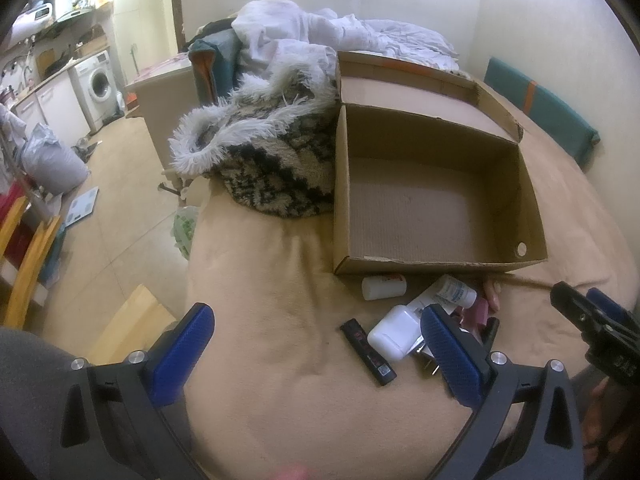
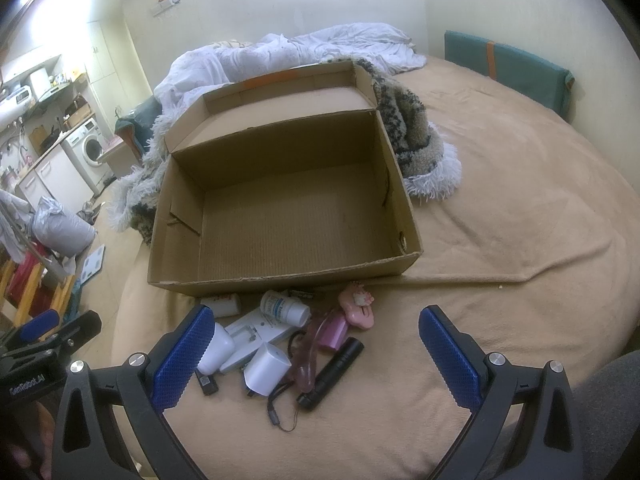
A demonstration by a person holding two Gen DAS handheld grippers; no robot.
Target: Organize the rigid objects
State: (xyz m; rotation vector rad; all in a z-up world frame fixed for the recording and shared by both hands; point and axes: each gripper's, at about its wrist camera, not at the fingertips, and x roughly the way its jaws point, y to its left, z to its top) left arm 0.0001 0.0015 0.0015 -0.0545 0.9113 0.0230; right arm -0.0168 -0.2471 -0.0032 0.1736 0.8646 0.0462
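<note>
The box [image 2: 280, 216] sits open and empty on the bed [image 2: 520, 240], lid folded back, with its near wall facing you. The items to be organized lie in a loose pile on the bed just in front of that wall: two bottles [image 2: 285, 307], a white charger [image 2: 267, 368], a black torch [image 2: 331, 372], a pink clip [image 2: 357, 307], a flat black stick [image 1: 368, 352] and a white case [image 1: 394, 332]. Several touch or overlap one another.

Your right claw [image 2: 316, 356] is spread wide and holds nothing; the pile lies between and just beyond its fingers. Your left claw [image 1: 316, 356] is likewise spread and empty, with the case and the stick near its right finger.

Hazards from this position:
- The pile is crowded. Closing on one item may trap a neighbour, so that both lift and one drops.
- A thin cord [image 2: 280, 412] trails from near the torch toward you. It may snag a finger or drag adjoining items.
- The bottles lie on their sides and will likely roll if nudged.
- The bed is soft. Pressing down may sink flat items such as the stick and make them hard to pinch.
- The box's near wall stands close to the pile. Lift each item clear of it before moving forward, or the box may be pushed away.
- The two claws are close together; work one at a time to avoid contact.
</note>
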